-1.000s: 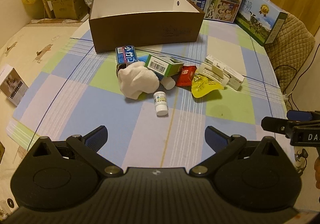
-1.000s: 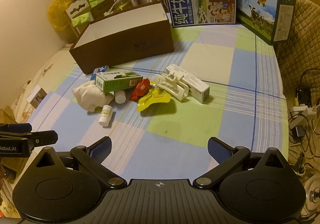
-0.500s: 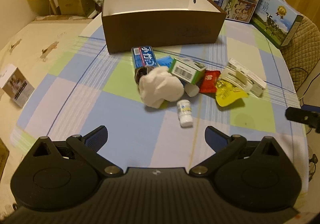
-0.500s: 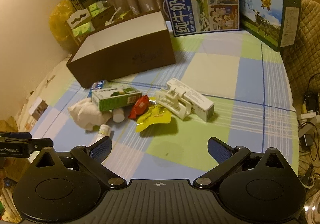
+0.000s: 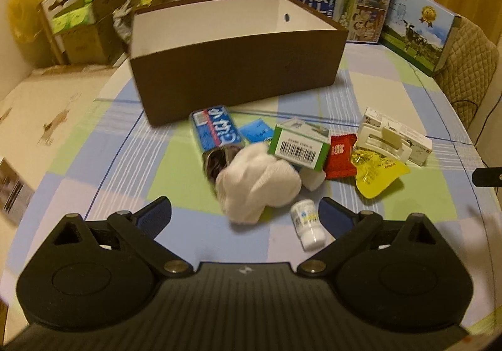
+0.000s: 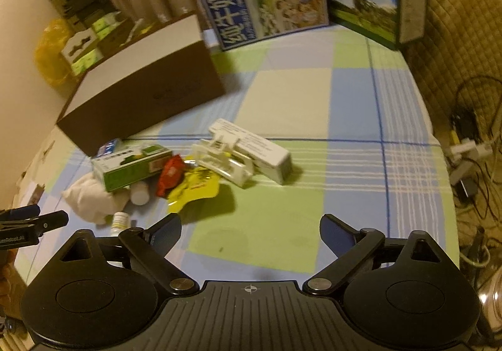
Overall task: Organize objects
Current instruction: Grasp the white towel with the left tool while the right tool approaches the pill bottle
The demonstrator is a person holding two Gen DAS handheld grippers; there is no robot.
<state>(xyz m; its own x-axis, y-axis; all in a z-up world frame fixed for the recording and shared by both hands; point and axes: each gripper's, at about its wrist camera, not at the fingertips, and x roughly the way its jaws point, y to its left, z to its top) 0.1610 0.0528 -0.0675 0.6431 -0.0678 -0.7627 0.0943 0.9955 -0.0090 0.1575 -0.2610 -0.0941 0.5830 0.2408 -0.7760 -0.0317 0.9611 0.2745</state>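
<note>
A brown box with a white inside stands open at the back of the checked table. In front of it lies a heap: a blue tube box, a green-and-white carton, a white cloth, a small white bottle, a red packet, a yellow pouch and white packaging. My left gripper is open, just short of the cloth and bottle. My right gripper is open over bare cloth, right of the yellow pouch and the white packaging.
Two milk cartons stand at the table's back right beside a quilted chair. Cardboard boxes with green packs sit back left. Cables and a power strip lie off the table's right edge. The brown box also shows in the right wrist view.
My left gripper has moved forward toward the heap, so the cloth and bottle now lie close to its fingertips. My right gripper has also moved closer to the heap.
</note>
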